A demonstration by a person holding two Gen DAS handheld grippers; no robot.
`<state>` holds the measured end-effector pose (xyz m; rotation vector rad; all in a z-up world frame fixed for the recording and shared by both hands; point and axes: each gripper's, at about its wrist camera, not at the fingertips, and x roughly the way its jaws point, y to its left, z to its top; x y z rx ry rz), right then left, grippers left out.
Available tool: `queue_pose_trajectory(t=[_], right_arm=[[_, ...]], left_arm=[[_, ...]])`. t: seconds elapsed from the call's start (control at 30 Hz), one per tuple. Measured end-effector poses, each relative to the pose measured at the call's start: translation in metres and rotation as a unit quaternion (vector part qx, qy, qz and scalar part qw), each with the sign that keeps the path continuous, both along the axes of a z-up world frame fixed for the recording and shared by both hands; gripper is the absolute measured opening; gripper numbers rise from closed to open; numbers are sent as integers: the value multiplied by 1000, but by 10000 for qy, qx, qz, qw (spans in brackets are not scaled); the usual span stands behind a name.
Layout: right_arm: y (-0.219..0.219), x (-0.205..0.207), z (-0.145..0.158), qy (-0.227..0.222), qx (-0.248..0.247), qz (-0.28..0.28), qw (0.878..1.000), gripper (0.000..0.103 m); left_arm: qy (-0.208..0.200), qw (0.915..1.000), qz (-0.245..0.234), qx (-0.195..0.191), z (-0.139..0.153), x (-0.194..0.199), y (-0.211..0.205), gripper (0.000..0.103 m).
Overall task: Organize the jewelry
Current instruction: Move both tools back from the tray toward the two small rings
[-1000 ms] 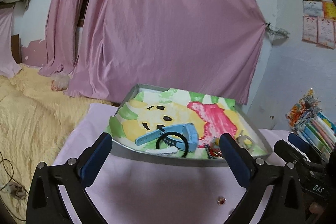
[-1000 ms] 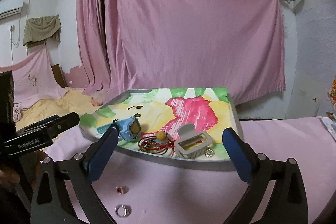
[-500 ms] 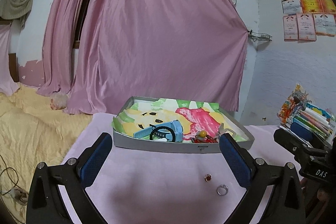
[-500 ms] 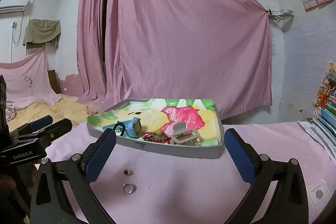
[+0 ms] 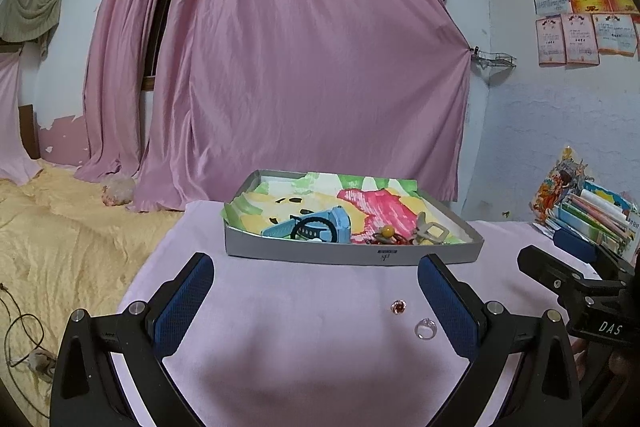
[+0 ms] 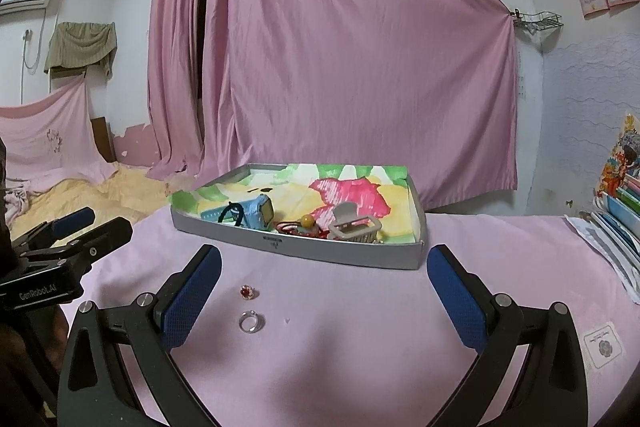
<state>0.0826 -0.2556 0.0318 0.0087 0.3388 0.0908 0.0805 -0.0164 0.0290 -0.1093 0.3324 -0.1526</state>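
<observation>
Two tools, left (image 5: 314,301) and right (image 6: 324,293), both wide, empty. Two rings on pink-clothed worktop (image 6: 360,327): one clear glass ring (image 6: 251,321), one red-stoned ring (image 6: 247,292). One shallow grey cardboard tray (image 6: 340,254).

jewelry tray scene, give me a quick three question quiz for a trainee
1. True or false: the clear ring and the small red-stone ring already lie inside the shallow grey tray.
2. Which item in the tray is nearest its left end? A) light blue watch B) grey hair clip C) red bead bracelet
3. Fill in: both the left gripper and the right gripper are ____ and hold nothing.

Key: 1 false, they lie on the pink cloth in front of the tray; 2 A; 3 open.
</observation>
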Motion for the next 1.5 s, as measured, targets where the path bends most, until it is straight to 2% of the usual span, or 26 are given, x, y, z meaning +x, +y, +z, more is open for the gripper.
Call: queue_pose_trajectory(t=[0.2, 0.4, 0.63, 0.97, 1.33, 1.5], right_arm=[[2, 6, -5, 225, -64, -12, 9997, 101], [6, 28, -19, 951, -212, 162, 9951, 101], [12, 56, -40, 1861, -448, 402, 9807, 101], [25, 80, -48, 2315, -827, 684, 9669, 101], [37, 97, -55, 2621, -1113, 818, 9551, 101], [33, 104, -56, 2667, -1144, 730, 9542, 101]], left_arm=[[123, 9999, 29, 64, -3, 3, -1, 102], [571, 9979, 20, 293, -9, 19, -2, 102], [965, 9937, -15, 562, -16, 36, -8, 102], [1523, 9871, -54, 483, -29, 57, -8, 102], [1798, 9828, 13, 424, -32, 70, -3, 102], [1853, 9816, -108, 438, -33, 74, -6, 102]])
